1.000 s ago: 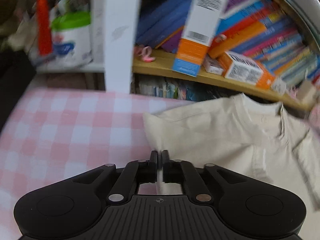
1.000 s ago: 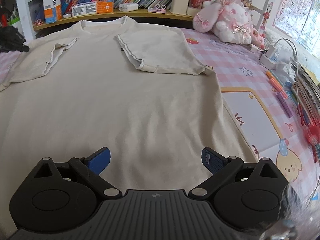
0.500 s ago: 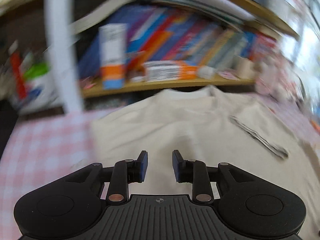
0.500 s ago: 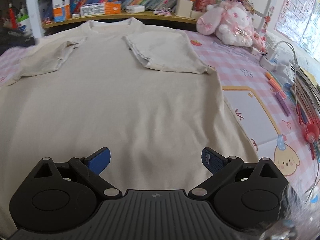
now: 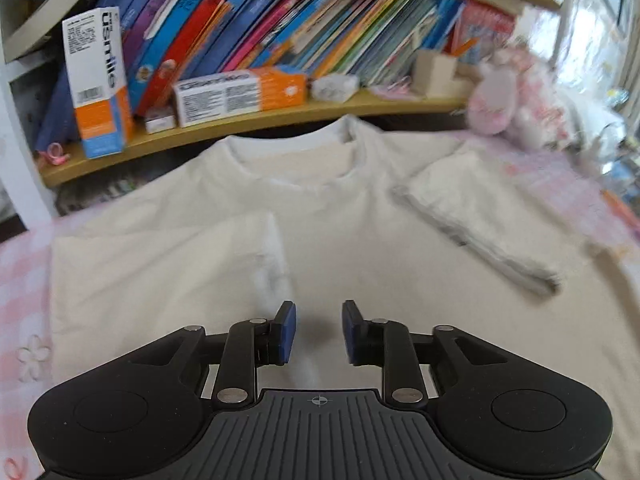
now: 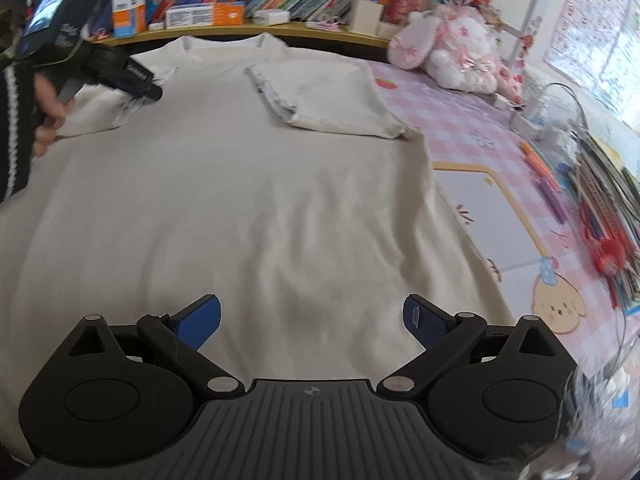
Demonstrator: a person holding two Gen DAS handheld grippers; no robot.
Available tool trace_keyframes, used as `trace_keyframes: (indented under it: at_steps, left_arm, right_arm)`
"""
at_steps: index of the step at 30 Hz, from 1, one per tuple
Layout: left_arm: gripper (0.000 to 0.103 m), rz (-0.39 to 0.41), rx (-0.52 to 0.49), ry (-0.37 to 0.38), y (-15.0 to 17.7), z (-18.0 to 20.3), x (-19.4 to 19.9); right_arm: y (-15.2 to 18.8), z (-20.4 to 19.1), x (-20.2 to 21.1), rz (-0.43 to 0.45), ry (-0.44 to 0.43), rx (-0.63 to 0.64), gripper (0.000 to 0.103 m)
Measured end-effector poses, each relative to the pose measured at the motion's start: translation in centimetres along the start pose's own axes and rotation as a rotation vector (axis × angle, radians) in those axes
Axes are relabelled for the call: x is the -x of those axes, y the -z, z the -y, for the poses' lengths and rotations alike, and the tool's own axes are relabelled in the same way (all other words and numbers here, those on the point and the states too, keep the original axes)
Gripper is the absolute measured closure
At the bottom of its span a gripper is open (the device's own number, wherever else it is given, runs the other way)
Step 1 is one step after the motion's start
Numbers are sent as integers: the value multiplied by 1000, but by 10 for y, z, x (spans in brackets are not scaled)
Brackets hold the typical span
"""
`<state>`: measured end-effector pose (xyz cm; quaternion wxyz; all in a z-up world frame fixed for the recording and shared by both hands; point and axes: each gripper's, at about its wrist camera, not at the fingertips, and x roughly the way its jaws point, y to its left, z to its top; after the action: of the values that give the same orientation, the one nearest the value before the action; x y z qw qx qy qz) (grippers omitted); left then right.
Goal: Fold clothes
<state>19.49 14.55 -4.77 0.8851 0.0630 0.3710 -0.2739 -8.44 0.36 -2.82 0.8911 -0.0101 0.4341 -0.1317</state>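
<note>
The left gripper [image 5: 318, 330] and the right gripper [image 6: 312, 316] share one build: a black ribbed body with round side bosses, silver screws at the linkage pivots, blue textured fingertip pads and a small crosshair mark. The sleeve [image 6: 14, 132] is dark with white stripes.

T-shirt [image 6: 240, 184] lower hem cut off by frame – plush toy [image 5: 496, 100] blurred.

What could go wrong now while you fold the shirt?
The shirt has ripples near the right hand-held gripper, so a fold might trap creases. The left sleeve is only loosely folded in and may flop back. The markers lie beside the shirt's edge, so swinging cloth might knock them.
</note>
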Motion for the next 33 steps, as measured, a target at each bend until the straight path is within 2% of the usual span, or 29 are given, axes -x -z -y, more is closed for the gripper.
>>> trace_keyframes:
  at_steps: [2,7,9,14,18,22,24,29,33]
  left_arm:
    - [76,24,10,26,3,0,15]
    - [76,49,92,23,29,-16,61]
    - [74,49,116,-11,47,-20,87]
    - [60,43,156,-98,99,-10,145]
    - [51,50,223,-163,133,19,179]
    - [42,56,300,-218,151,53,194]
    - [40,70,297,-232,155,70,200]
    - [22,120,265,-267,164,116,216]
    - [21,119,274,-294,178,146,225]
  right_arm:
    - [0,4,1,2,5,-11,4]
    - [-2,9,3,7,-1,-14,4]
    - [-4,11,3,4,-19,-11,4]
    - [-12,14,8,52,-76,26,4]
    - [-8,21,15,95,-131,62,4]
    - [4,39,24,123,-170,79,4]
    - [10,50,30,143,-184,80,4]
    - [28,82,44,180,-209,90,4]
    - [47,106,54,193,-222,90,4]
